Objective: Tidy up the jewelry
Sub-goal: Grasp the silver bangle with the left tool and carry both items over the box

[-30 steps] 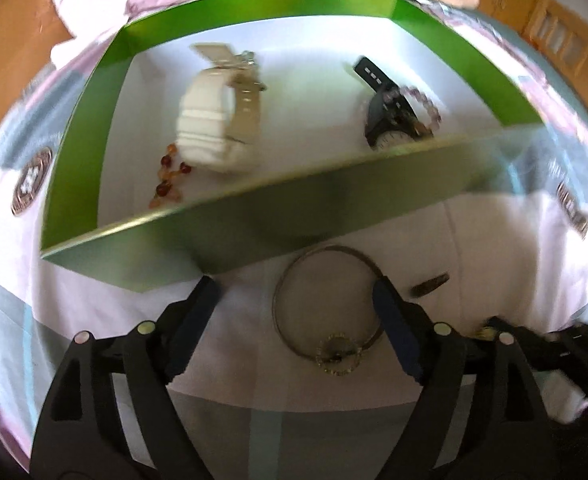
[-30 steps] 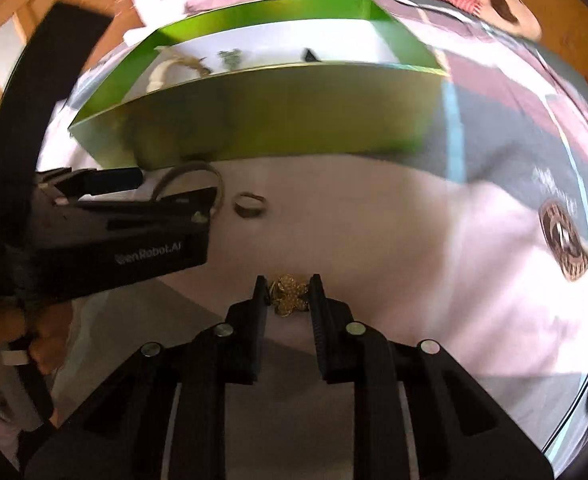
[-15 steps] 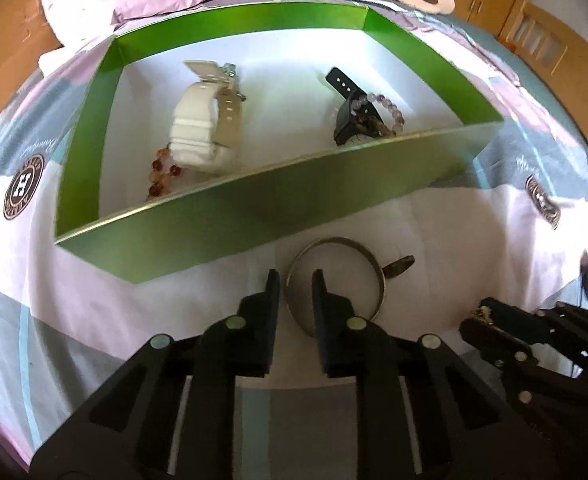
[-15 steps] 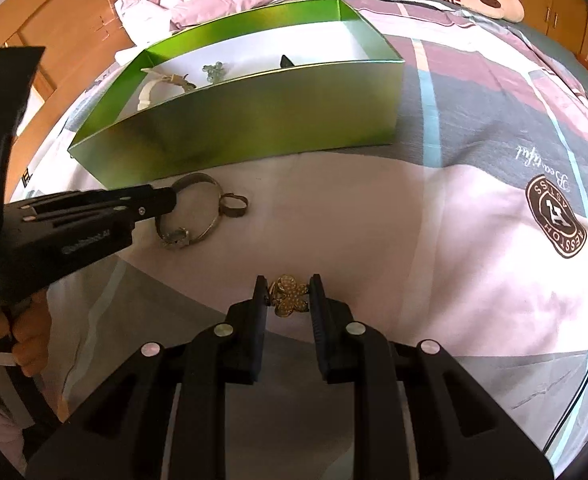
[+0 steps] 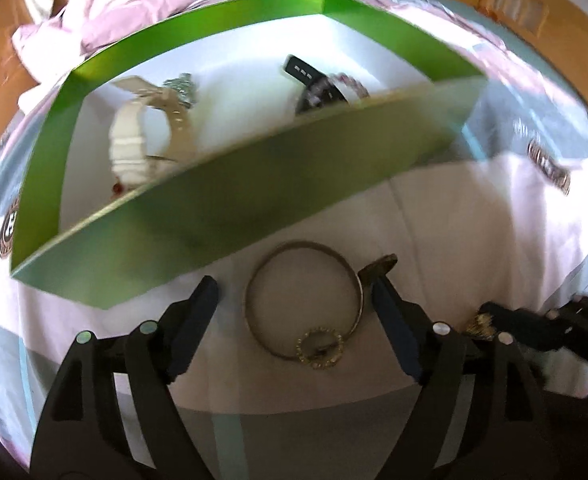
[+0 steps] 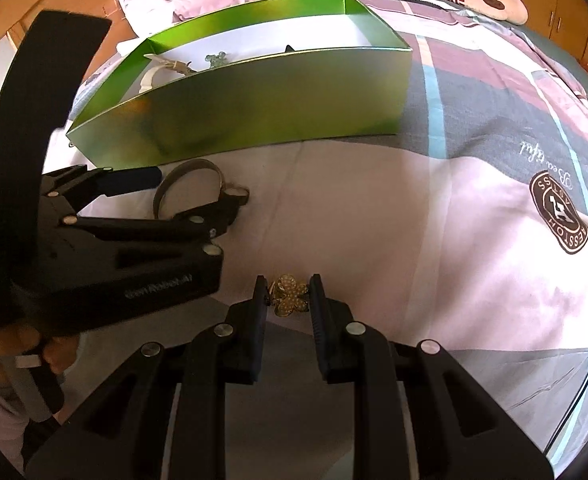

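Bright daylight, fisheye warp, motion blur

Your metal bangle (image 5: 302, 300) lies flat on the bedspread, just in front of the green box (image 5: 230, 208), small ring (image 5: 377, 266) touching its rim. Gold flower brooch (image 6: 290, 295) sits pinched upright. Box has white watch (image 5: 130, 142), black watch (image 5: 313, 88), beads inside.

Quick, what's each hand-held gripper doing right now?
Left hand-held gripper: jaws opening, straddling the bangle on the bedspread, not gripping it.
Right hand-held gripper: closed on the gold flower brooch.
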Demonstrator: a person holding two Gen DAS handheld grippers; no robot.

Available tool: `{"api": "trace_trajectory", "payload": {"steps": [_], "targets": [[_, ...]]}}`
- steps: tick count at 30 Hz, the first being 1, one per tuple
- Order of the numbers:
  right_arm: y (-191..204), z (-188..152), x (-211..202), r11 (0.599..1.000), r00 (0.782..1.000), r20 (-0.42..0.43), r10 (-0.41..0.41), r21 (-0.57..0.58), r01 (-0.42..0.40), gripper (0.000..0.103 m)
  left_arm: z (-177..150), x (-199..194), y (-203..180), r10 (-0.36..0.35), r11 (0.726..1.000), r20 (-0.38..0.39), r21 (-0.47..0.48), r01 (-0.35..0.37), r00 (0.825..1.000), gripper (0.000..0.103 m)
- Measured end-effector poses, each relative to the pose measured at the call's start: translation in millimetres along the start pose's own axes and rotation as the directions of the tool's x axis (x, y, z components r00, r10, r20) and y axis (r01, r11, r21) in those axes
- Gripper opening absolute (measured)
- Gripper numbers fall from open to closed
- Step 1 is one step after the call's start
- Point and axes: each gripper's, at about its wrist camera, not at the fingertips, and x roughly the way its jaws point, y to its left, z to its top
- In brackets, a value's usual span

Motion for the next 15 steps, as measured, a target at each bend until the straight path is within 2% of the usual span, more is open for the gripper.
{"api": "trace_trajectory", "payload": {"steps": [3,9,12,15], "targets": [[-1,-1,-1,1.0,1.0,0.003,0.002,0.006,-0.002,0.021,0,-3,-1,-0.028,0.999,0.017,0.017,0.027,0.999,0.058],[-2,-2,-6,1.0,1.0,0.011,0.011,0.017,-0.011,0.021,-1,-13,5,-0.053,0.999,0.016,-0.001,0.053,0.998,0.059],[-5,1,-17,0.999,0.999,0.048,0.025,0.023,-0.026,0.022,-2,-36,9,-0.098,0.995,0.074,-0.025,0.1,0.992,0.059],[-4,7,-21,1.0,0.999,0.048,0.0,0.005,0.0,0.022,-2,-64,13,-0.152,0.987,0.156,-0.027,0.158,0.976,0.059]]}}
